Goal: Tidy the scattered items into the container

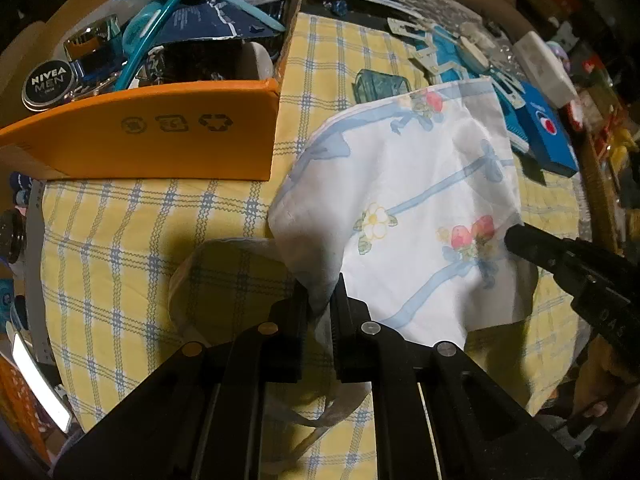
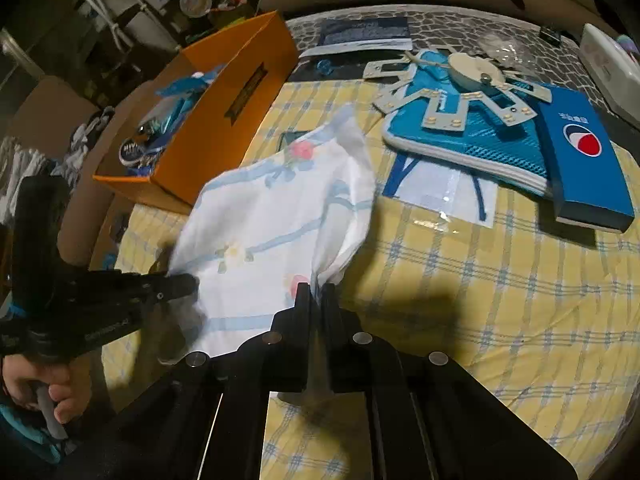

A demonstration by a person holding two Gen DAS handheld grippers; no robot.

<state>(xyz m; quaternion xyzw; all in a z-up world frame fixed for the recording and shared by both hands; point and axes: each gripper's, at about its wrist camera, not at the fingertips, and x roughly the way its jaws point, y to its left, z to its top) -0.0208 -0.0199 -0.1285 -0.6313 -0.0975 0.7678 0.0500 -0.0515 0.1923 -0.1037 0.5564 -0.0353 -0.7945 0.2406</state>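
The floral cloth [image 1: 404, 216] hangs stretched between your two grippers above the checked bedspread [image 1: 132, 232]; left gripper [image 1: 320, 296] and right gripper [image 2: 316, 294] each pinch an edge. The orange box [image 1: 160, 136] lies ahead-left, nearer your left. Only the right view shows the blue mesh pouch [image 2: 472, 140] whole.

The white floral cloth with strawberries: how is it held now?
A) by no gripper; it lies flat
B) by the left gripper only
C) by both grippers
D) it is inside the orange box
C: the white floral cloth is pinched in the shut jaws of the left gripper and of the right gripper.
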